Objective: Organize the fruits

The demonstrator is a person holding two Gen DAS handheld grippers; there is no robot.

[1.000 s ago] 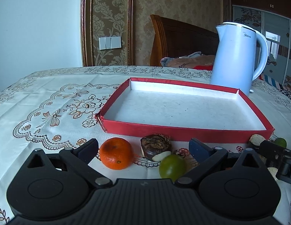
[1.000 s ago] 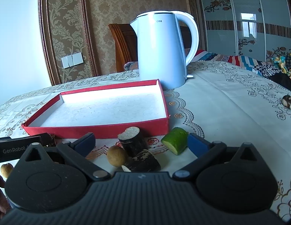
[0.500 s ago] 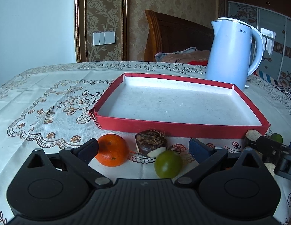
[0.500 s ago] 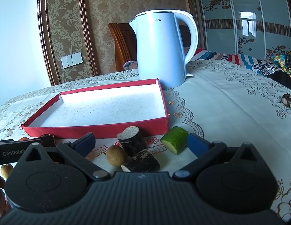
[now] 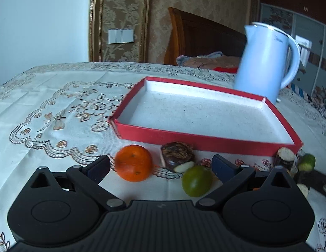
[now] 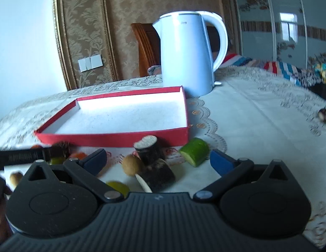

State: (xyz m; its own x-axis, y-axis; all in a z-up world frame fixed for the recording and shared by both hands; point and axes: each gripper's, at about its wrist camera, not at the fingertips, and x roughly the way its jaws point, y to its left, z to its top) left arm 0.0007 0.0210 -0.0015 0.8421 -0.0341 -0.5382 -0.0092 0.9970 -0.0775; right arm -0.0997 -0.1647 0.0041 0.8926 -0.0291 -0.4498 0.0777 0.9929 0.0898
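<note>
Motion blur softened both views, and I could not identify the dark round item (image 5: 177, 154) beside the orange (image 5: 134, 163). At the right wrist view's left edge, fruit was partly hidden behind the left gripper (image 5: 160, 166). The red tray (image 5: 207, 141) held nothing. All fruit lay on the surface in front of it: a green fruit (image 5: 196, 180), a cucumber piece (image 6: 194, 151), dark stubs (image 6: 149, 150). The jaws of the left gripper and the right gripper (image 6: 158, 160) stood released, grasping nothing.

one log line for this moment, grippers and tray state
left gripper: open, holds nothing | right gripper: open, holds nothing | red tray: no fruit inside | orange, green fruit: on tablecloth by tray
</note>
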